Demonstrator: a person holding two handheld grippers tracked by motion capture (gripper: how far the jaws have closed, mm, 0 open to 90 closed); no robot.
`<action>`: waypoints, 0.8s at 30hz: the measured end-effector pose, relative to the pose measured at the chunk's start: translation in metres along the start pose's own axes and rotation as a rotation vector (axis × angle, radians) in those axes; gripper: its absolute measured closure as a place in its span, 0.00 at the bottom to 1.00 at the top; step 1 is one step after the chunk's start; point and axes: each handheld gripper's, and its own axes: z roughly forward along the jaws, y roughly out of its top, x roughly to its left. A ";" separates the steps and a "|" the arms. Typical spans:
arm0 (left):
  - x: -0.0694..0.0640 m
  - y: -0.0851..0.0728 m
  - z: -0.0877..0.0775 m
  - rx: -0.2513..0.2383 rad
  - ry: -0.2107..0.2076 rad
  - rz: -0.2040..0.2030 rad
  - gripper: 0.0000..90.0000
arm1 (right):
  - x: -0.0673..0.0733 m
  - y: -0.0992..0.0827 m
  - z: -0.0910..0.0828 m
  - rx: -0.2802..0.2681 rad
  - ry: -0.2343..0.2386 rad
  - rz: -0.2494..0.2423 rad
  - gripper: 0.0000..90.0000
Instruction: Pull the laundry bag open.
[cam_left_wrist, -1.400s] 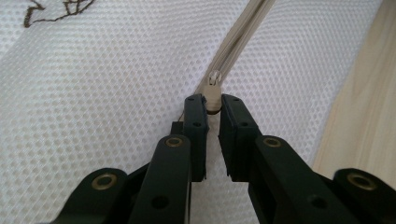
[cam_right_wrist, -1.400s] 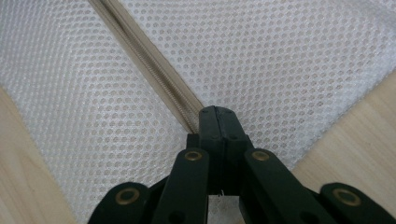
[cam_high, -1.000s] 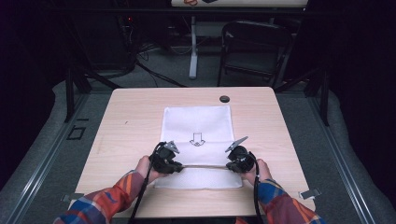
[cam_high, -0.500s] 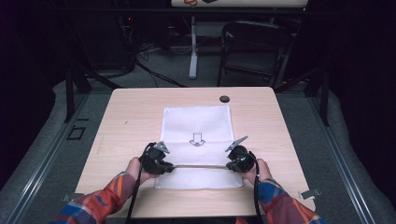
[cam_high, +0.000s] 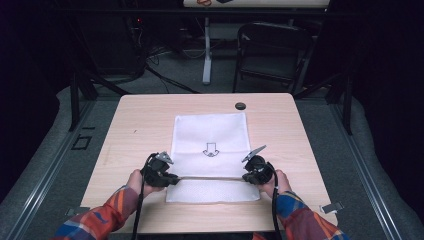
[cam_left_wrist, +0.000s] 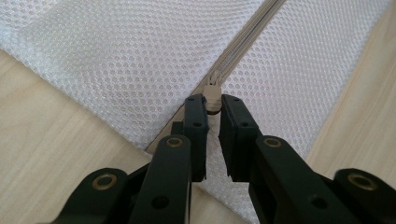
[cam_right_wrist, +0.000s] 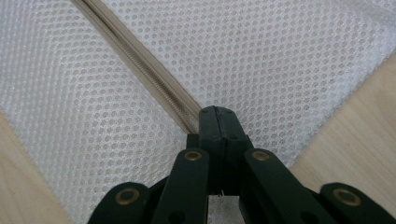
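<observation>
Mesh bag (cam_high: 210, 145): flat on the tabletop (cam_high: 135, 125)
Left tongs (cam_left_wrist: 212, 109): nipping the zipper pull (cam_left_wrist: 213, 91) — near the bag's left edge
Right tongs (cam_right_wrist: 218, 122): pinched tight on the zipper tape (cam_right_wrist: 140, 60) — right end

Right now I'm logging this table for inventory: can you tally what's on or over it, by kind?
White mesh bag with zipper: 1
Zipper pull: 1
Small black round thing at the far edge: 1
Grippers: 2, left gripper, right gripper
Total: 5
</observation>
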 end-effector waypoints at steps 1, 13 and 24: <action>0.000 -0.001 0.000 -0.003 -0.001 -0.006 0.90 | 0.000 0.000 0.000 0.006 0.000 -0.001 1.00; 0.003 -0.004 -0.004 -0.001 0.005 -0.021 0.90 | -0.002 -0.001 0.000 -0.008 0.016 0.009 1.00; 0.002 -0.008 -0.009 -0.016 0.009 -0.027 0.90 | -0.001 0.000 0.000 -0.006 0.009 0.001 1.00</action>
